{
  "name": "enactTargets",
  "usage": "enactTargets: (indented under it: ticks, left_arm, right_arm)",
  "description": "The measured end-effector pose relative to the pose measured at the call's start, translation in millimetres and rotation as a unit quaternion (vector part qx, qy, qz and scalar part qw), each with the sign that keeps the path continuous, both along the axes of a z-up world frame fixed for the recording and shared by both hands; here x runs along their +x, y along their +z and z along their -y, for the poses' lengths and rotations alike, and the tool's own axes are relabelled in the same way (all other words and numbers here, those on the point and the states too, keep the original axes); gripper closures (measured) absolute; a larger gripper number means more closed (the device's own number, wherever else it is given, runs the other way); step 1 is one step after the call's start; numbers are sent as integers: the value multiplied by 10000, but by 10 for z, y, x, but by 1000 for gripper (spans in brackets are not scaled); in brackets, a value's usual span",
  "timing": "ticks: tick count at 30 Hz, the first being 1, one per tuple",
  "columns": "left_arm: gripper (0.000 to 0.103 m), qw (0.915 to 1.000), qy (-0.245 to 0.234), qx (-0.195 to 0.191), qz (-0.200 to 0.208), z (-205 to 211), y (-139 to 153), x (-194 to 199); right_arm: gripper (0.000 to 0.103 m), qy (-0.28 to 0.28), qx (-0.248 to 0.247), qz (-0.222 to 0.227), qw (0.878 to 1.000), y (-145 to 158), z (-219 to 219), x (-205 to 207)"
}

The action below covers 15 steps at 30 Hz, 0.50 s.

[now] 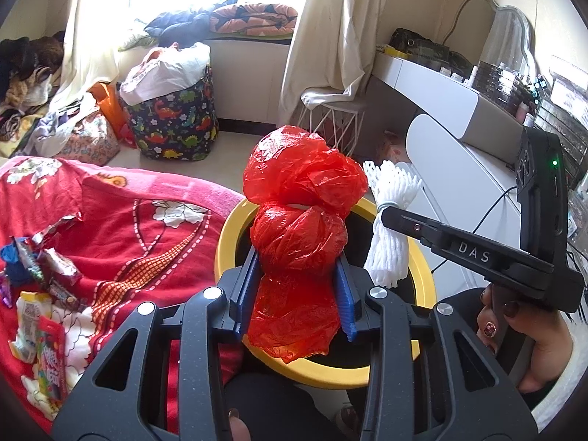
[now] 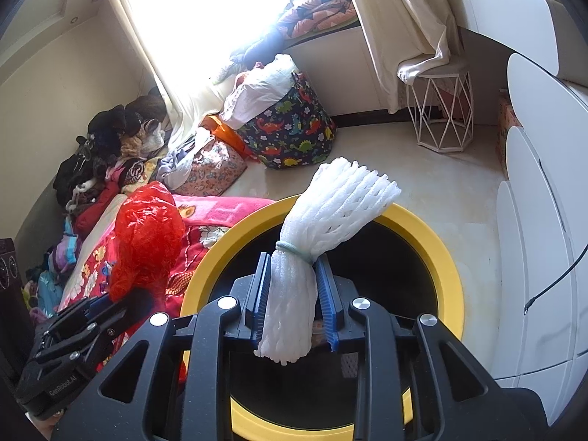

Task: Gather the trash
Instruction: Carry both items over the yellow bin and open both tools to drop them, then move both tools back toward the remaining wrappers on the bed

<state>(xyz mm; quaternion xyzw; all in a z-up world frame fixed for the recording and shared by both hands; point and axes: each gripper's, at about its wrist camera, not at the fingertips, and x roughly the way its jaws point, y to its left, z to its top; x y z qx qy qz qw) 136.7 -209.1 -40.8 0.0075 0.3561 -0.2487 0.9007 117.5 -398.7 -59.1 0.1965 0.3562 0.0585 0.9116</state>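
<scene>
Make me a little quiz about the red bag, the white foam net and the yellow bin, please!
1. True or false: the red plastic bag sits between the left gripper's blue pads.
2. What does the right gripper have between its pads? A) a snack wrapper B) the white foam net bundle C) a sock
3. Fill in: both grippers are over the bin with the ____ rim.

Key: 1 true; 2 B; 3 yellow.
</scene>
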Motion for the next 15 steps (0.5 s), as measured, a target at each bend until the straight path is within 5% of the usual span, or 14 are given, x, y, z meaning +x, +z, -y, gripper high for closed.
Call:
enactTargets:
  ticks: [5,10,15]
  left_arm:
    - [53,10000,-9,-57,38,6,-14,6]
    - [15,9998,64,-173,119,-31,6,-23]
    - [11,9993,214,-204,209,-81,44,-54]
  right_arm:
    - [55,-177,97,-11,9998,-19,65,-16]
    - [46,-290,94,27,9995,-26,96,-37]
    - [38,-310,11,117,9995,-8,107,-38]
